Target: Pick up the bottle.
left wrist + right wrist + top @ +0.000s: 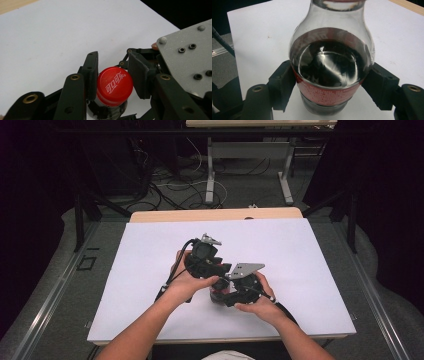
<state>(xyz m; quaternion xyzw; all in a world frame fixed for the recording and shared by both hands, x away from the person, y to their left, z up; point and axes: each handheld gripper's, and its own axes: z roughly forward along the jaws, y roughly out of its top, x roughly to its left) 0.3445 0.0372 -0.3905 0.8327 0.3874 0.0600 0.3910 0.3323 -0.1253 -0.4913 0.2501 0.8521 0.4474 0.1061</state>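
As seen from above, near the middle of the white sheet (150, 250) on the table (215, 214): left hand (189, 282) wrapped around the left gripper (207, 266), with the black cable trailing down past the wrist. Just to the right of it, almost touching, the right gripper (240, 290) with its grey plate (246, 269) on top, held from below by the right hand (260, 304). Both forearms coming in from the bottom edge.

In the left gripper view, looking down on a red cap (114, 83) with white letters. Left gripper (115, 75) closed to a narrow gap, with one pad (91, 72) pressed on the left side of the cap and the other pad against its right side. Under the cap, a little of the clear neck. At the right edge, the grey plate of the other gripper, very near.

In the right gripper view, a clear bottle (329, 62) standing upright on the white sheet, filled with dark drink up to the shoulder, with a red label (322, 96) around the lower body. Right gripper (332, 85) opened wide enough for the body and gripping it, one black pad (283, 82) on each side, both touching at the height of the label. Top of the bottle cut off by the upper edge here.
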